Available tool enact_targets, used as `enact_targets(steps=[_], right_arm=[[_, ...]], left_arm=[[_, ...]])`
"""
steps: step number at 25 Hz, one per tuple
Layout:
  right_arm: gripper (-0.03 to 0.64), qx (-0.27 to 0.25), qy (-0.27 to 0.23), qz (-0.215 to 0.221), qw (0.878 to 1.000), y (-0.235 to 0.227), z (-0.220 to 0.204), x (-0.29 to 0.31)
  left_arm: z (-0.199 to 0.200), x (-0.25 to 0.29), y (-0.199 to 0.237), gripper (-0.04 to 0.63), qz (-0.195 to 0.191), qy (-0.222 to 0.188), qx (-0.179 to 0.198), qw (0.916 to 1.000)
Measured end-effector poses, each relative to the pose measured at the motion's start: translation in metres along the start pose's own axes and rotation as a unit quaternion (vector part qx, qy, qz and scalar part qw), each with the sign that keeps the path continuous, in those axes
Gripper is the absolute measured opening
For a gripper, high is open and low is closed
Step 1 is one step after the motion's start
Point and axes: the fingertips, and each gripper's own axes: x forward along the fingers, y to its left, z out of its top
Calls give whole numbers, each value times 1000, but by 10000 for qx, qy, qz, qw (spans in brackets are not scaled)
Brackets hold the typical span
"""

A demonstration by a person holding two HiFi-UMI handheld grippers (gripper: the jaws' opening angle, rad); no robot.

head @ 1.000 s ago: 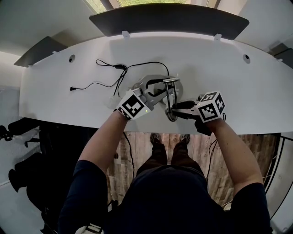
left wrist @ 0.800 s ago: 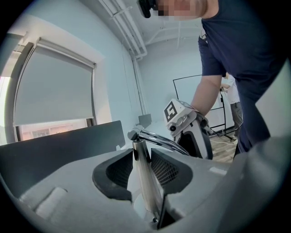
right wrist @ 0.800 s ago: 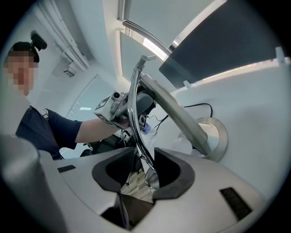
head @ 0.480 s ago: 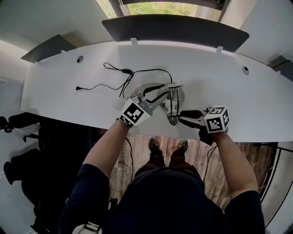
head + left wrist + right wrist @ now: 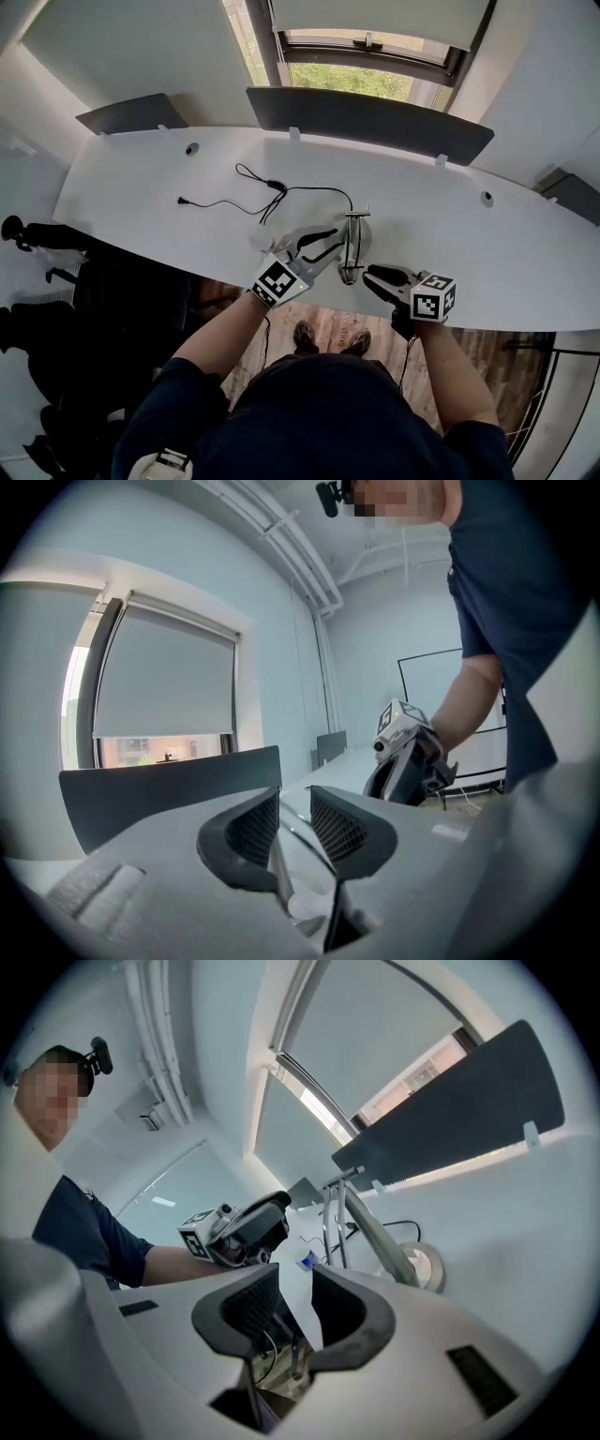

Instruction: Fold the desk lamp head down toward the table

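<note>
Okay, L gripper (image 5: 328,242) hovers beside lamp (image 5: 352,246) on table (image 5: 169,187), jaws apart, empty. R gripper (image 5: 370,275) near lamp too, jaws just narrowed a bit, apart, nothing btwn.

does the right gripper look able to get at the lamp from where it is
Probably yes: the right gripper is open just beside the lamp, with nothing visible between them.
</note>
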Motion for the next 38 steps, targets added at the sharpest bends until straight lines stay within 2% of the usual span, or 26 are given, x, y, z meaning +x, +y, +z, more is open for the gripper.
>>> enact_targets(steps=[4, 7, 11, 16, 21, 28, 38], right_arm=[[92, -224, -462, -67, 9987, 22, 22, -10], [83, -319, -694, -233, 9968, 33, 32, -17], [64, -597, -878, -535, 9929, 49, 34, -27], [33, -1318, -1072, -985, 9805, 68, 41, -37], [18, -1762, -1333, -1185, 9680, 91, 44, -42], [11, -1884, -1363, -1168, 9656, 99, 36, -44], [9, -1867, -1402, -1201, 9649, 101, 34, -50]], left_arm=[[37, -17, -22, 94, 16, -263, -186, 9995], [52, -29, -35, 79, 89, -221, -337, 9991], [72, -45, -46, 55, 277, -385, -863, 9951], [95, -55, -55, 24, 317, -639, -1105, 9913], [102, -55, -72, 6, 295, -842, -1402, 9861], [95, -50, -101, 6, 155, -704, -1436, 9870], [97, -50, -111, 6, 175, -689, -1387, 9878]])
